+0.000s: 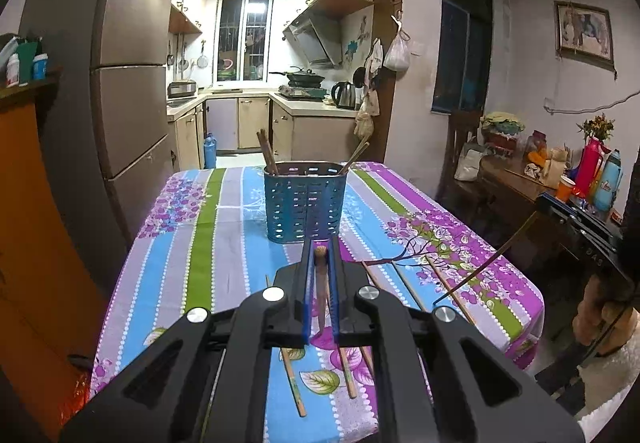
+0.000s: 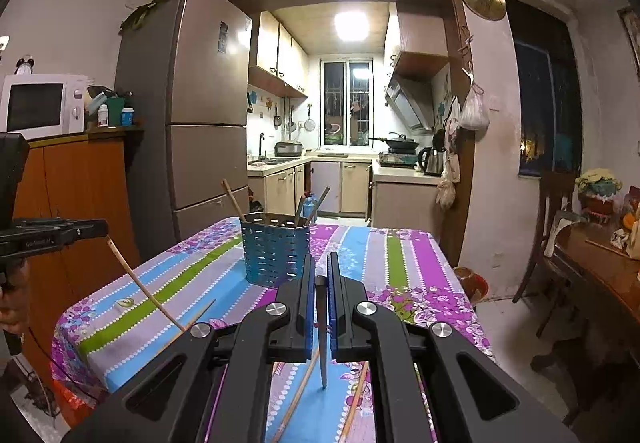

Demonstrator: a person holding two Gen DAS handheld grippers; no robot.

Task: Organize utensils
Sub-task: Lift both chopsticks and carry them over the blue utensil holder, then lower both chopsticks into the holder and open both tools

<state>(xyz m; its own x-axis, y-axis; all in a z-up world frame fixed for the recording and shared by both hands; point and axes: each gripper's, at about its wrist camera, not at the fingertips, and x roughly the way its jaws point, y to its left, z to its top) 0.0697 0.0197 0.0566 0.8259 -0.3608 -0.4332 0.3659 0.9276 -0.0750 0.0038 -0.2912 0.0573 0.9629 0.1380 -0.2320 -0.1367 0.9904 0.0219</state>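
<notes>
A blue perforated utensil holder (image 1: 305, 201) stands on the striped floral tablecloth with several chopsticks in it; it also shows in the right wrist view (image 2: 275, 253). My left gripper (image 1: 320, 249) is shut on a brown wooden chopstick (image 1: 321, 291), held above the table short of the holder. My right gripper (image 2: 320, 263) is shut on a dark chopstick (image 2: 322, 331), also short of the holder. Several loose chopsticks (image 1: 348, 371) lie on the cloth under the grippers (image 2: 298, 395). The left gripper and its chopstick (image 2: 140, 283) show at the left of the right wrist view.
The table (image 1: 180, 263) has its left edge by an orange cabinet (image 1: 36, 243) and a fridge (image 1: 132, 83). A wooden side table (image 1: 520, 179) with bottles and a chair stand to the right. The kitchen lies beyond the table's far end.
</notes>
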